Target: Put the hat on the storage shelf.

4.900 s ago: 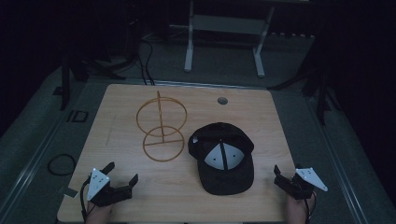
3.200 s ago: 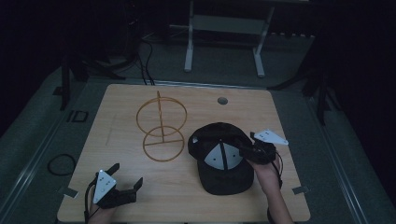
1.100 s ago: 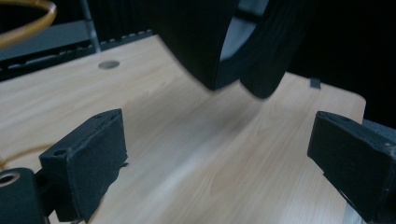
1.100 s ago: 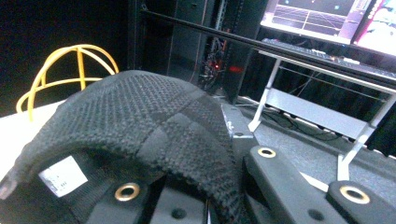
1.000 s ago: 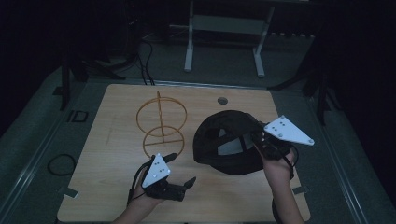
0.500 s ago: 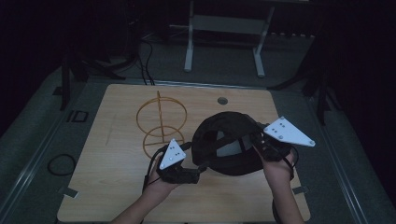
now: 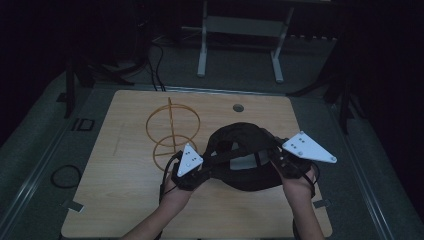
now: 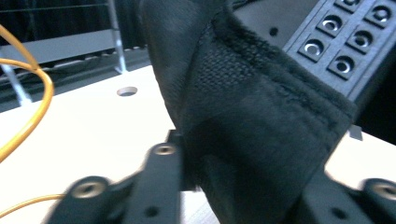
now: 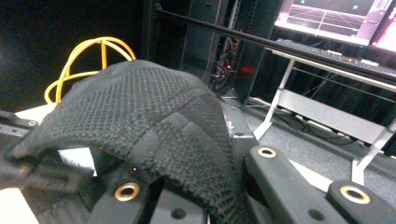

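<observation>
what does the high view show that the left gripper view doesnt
High view alone: both hands, the left gripper and right gripper at opposite sides of the black cap, and the whole yellow wire stand upright beside it. Left gripper view alone: the fuzzy strap between its jaws and a snap strip up close. Both share: the cap, part of the stand, and the table with its hole.

The cap (image 7: 243, 159) is black cloth, rough and full of tiny holes like a net, with a fuzzy strap. The counter (image 7: 120, 195) is pale, smooth wood. The round stand (image 7: 171, 131) looks like thin yellow wire. Each claw is dull black plastic with shiny little metal screws.
</observation>
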{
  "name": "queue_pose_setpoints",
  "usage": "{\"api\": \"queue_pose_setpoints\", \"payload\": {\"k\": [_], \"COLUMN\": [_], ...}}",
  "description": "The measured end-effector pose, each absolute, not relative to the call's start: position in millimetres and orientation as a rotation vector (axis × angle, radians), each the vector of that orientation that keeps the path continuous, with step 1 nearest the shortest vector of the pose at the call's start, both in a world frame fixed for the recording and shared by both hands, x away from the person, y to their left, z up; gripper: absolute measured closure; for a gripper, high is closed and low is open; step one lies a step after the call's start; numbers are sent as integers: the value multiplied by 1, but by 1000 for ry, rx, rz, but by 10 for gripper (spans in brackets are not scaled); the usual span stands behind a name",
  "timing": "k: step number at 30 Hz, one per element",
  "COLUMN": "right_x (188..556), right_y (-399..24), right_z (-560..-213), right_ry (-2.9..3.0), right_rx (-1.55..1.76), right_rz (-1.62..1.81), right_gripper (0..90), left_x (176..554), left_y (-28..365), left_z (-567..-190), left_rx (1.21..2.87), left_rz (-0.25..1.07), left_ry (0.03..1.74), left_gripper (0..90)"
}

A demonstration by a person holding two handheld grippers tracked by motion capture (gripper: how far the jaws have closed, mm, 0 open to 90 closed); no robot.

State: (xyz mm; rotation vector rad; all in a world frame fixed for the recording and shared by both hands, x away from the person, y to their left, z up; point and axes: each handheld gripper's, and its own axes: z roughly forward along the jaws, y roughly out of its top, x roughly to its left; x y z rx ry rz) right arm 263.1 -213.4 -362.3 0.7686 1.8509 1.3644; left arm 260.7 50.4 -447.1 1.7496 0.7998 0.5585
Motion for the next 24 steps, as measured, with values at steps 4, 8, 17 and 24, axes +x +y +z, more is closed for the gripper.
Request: {"api": "queue_pose_setpoints", "payload": {"k": [4,8,17,24], "right_x": [261,259,255,248], "right_y": [-213,-214,-225,-234], "right_z": [-367,-370,-387,-402], "right_ry": [1857,1860,1843,1859], "right_rx": [771,776,819,850], "right_rz": [1369,1376,1392,1399], "right_gripper": [888,887,815,651], "left_x": [260,258,255,256], "left_y": [50,50,46,41], "left_z": [-446,-443,-426,-416], "left_rx": [1735,1732,1724,1748], "left_rz": [571,586,586,548], "left_ry": [808,796,758,724], "left_gripper": [879,885,890,891]}}
